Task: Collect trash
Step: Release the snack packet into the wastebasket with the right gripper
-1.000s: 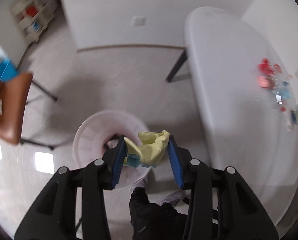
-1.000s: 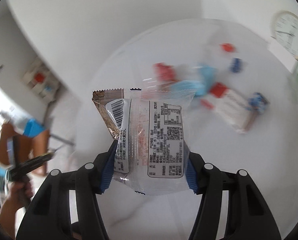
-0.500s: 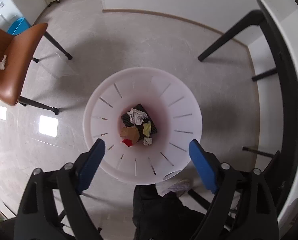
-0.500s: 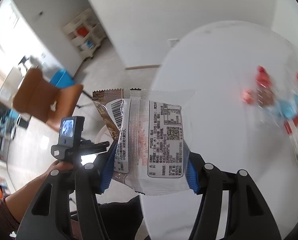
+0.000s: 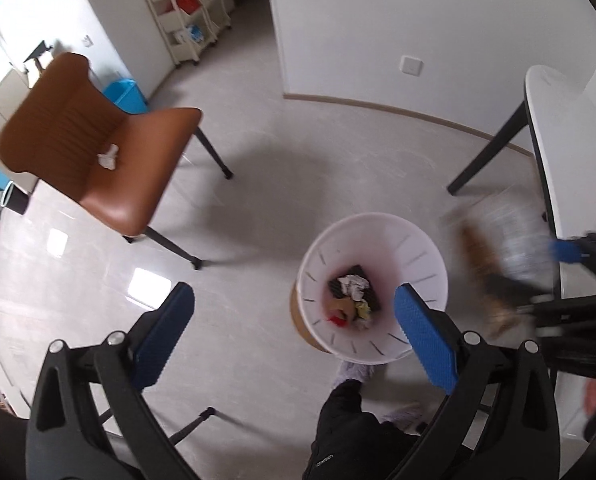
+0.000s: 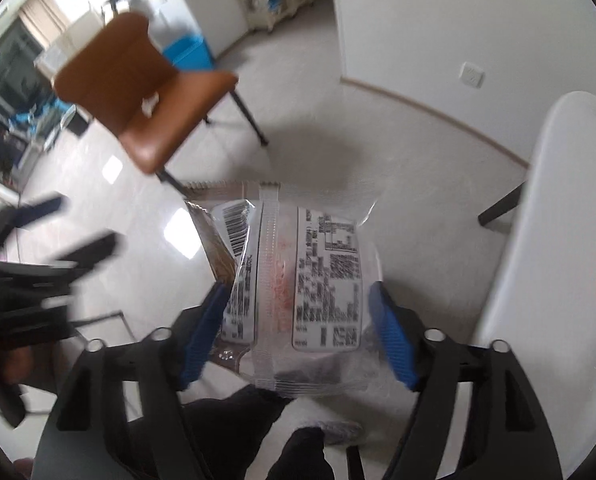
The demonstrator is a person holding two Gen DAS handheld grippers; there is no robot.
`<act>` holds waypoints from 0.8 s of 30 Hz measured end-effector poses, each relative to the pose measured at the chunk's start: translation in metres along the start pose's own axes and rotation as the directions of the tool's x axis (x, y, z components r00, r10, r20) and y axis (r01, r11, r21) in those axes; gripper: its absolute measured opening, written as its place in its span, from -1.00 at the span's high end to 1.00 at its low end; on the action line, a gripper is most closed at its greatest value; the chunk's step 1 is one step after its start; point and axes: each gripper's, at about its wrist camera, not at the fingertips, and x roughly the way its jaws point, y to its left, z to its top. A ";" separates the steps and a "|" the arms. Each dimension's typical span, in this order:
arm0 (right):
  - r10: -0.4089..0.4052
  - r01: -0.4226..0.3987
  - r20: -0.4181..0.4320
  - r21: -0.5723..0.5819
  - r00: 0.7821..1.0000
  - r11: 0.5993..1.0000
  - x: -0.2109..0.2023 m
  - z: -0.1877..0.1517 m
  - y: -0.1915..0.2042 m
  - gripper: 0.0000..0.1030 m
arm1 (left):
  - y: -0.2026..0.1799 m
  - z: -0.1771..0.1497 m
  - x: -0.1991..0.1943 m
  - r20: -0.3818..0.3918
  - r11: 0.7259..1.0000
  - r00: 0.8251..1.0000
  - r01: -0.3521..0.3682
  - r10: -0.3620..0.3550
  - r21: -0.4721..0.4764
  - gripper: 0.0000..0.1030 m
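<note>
In the left wrist view the left tool (image 5: 293, 330) has just been opening and stands wide apart with nothing between its blue pads (image 5: 426, 340). One white waste bin (image 5: 372, 286) sits on the floor below and just ahead of its right pad, holding a small heap of crumpled scraps (image 5: 352, 298). One brown chair (image 5: 97, 144) stands ahead to the left with a single white scrap (image 5: 107, 157) on its seat, and the edge of the white bench (image 5: 566, 152) runs along the right. The right tool (image 5: 578, 276) appears blurred at the right, with a packet (image 5: 502, 248) smeared beside it. In the right wrist view the right tool (image 6: 298, 334) has also just been opening; two wrappers sit between its pads, a clear printed packet (image 6: 310, 280) and a brown one (image 6: 217, 248) behind it at the left. The right pad stands just clear of the packet, and whether the left pad touches it cannot be told. The left tool (image 6: 45, 236) blurs at the left.
</note>
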 end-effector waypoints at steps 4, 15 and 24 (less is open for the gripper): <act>-0.006 0.006 -0.060 -0.001 0.998 1.000 0.020 -0.003 0.006 -0.80 | 0.005 0.002 -0.010 -0.001 0.999 1.000 0.016 -0.016 -0.034 -0.85; -0.068 0.028 0.202 0.195 0.977 0.980 -0.125 -0.056 -0.054 -0.95 | -0.042 0.011 -0.041 0.057 0.992 0.991 0.119 -0.122 0.050 -0.85; -0.246 0.114 0.211 0.495 0.946 0.861 -0.195 -0.165 -0.129 -0.95 | -0.126 0.012 -0.064 0.068 0.950 0.970 0.212 -0.233 0.228 -0.85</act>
